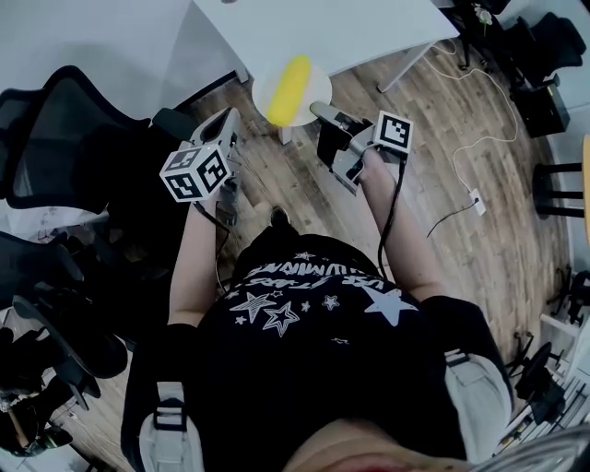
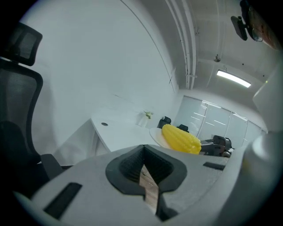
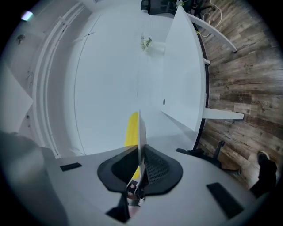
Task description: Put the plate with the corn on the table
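The right tongs [image 1: 319, 112] are squeezing the rim of the plate [image 1: 264, 93], holding it flat in the air near the worktop's [image 1: 369, 28] front edge, probably so the corn [image 1: 289, 88] is not rolling off, while the left tongs [image 2: 144, 167] are waiting closed and empty.

Bright, even indoor light from a ceiling strip lamp [image 2: 233, 79], soft shadows, fisheye bending and dark corners in both gripper views

White rounded table [image 1: 369, 28]: carries one small clear vase with a green sprig [image 2: 146, 117]. Brown wood-plank floor [image 1: 479, 267]: carries a black mesh office chair [image 1: 83, 129] and a white power adapter on a cable [image 1: 476, 198].
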`<move>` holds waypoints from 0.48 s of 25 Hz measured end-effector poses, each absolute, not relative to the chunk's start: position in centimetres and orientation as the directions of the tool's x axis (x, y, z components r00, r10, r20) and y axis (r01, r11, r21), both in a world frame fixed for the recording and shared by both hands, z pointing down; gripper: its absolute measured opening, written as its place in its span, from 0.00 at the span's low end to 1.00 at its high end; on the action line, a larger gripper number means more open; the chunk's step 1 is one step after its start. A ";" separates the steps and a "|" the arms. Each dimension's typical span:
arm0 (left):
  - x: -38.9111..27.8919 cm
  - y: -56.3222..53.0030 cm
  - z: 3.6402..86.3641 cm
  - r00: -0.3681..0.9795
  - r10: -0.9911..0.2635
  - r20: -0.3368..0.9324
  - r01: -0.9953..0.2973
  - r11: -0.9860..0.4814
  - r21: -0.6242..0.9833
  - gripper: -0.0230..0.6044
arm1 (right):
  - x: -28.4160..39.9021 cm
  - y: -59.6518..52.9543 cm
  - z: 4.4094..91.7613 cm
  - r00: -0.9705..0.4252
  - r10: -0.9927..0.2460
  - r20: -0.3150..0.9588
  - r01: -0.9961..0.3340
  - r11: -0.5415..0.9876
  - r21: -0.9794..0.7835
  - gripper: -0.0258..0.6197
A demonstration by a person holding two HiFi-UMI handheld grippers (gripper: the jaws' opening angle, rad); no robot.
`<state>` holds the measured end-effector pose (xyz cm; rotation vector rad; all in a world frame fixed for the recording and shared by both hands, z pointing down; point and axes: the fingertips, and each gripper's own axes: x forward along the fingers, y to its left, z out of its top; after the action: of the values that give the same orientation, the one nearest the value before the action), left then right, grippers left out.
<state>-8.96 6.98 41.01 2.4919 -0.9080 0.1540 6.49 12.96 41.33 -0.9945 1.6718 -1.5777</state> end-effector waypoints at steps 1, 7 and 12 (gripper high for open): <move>-9.3 5.9 41.0 0.772 -0.580 0.258 -0.632 -0.661 0.405 0.05 | 6.2 11.8 41.4 -0.518 -0.854 0.052 -0.101 0.000 -0.995 0.09; -11.0 0.5 41.2 0.770 -0.583 0.259 -0.635 -0.659 0.404 0.05 | 5.3 5.7 41.4 -0.511 -0.858 0.049 -0.098 0.001 -0.995 0.09; -12.4 -1.9 40.8 0.763 -0.595 0.252 -0.642 -0.651 0.406 0.05 | 4.4 2.4 41.1 -0.517 -0.855 0.049 -0.102 0.005 -0.995 0.09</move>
<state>-12.36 -1.92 40.83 2.4804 -0.9319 0.1308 4.39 2.37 41.11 -0.9929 1.6724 -1.5705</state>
